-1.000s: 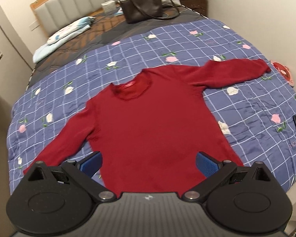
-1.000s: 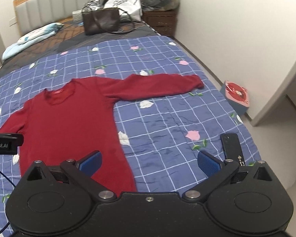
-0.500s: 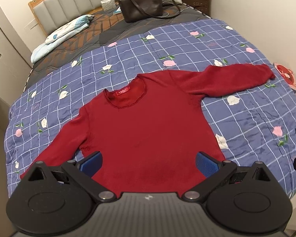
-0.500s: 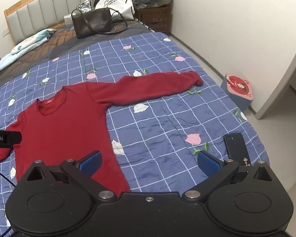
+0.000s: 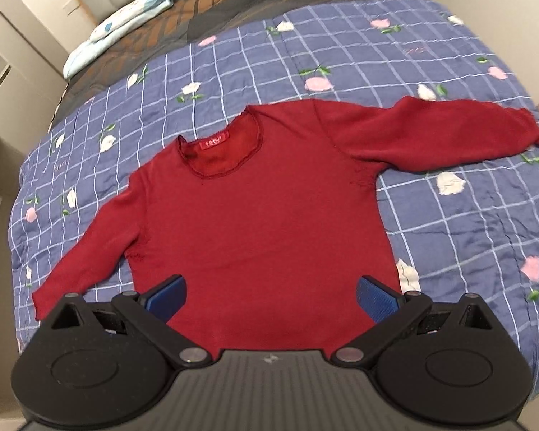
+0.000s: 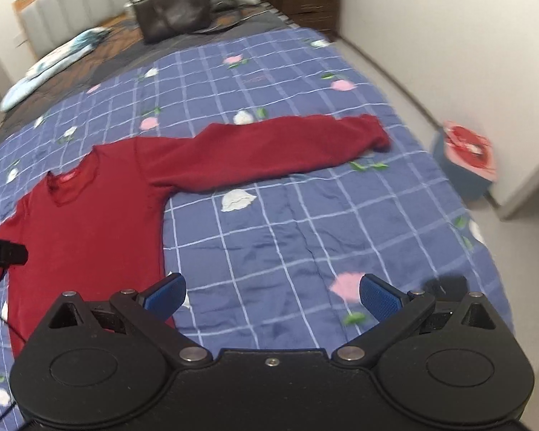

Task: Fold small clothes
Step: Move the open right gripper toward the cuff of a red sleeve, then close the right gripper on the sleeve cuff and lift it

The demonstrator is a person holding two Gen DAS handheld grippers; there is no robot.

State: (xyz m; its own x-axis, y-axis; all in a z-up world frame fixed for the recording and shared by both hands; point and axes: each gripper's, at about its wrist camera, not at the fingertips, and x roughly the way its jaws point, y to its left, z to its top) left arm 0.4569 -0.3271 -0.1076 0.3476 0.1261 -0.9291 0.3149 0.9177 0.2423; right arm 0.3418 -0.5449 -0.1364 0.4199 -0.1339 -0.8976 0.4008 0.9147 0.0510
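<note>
A dark red long-sleeved sweater [image 5: 262, 208] lies flat on the blue checked bedspread, neck toward the headboard and both sleeves spread out. My left gripper [image 5: 271, 296] hovers open above its lower hem, blue pads [image 5: 165, 296] wide apart, holding nothing. In the right wrist view the sweater [image 6: 90, 222] fills the left side, and its right sleeve [image 6: 280, 151] stretches across the middle. My right gripper [image 6: 271, 296] is open over the bare bedspread to the right of the sweater's body. The tip of the left gripper [image 6: 3, 253] shows at the left edge.
The flowered bedspread [image 5: 449, 222] covers the bed. A dark handbag [image 6: 172, 12] and a pale pillow [image 5: 125, 21] lie near the headboard. A wall runs along the right, with a red and blue box [image 6: 467, 158] on the floor. A dark phone [image 6: 445, 283] lies by the bed's right edge.
Both grippers have moved forward and lower over the bed, so the sweater looks larger. Both stay open, and the sweater has not moved.
</note>
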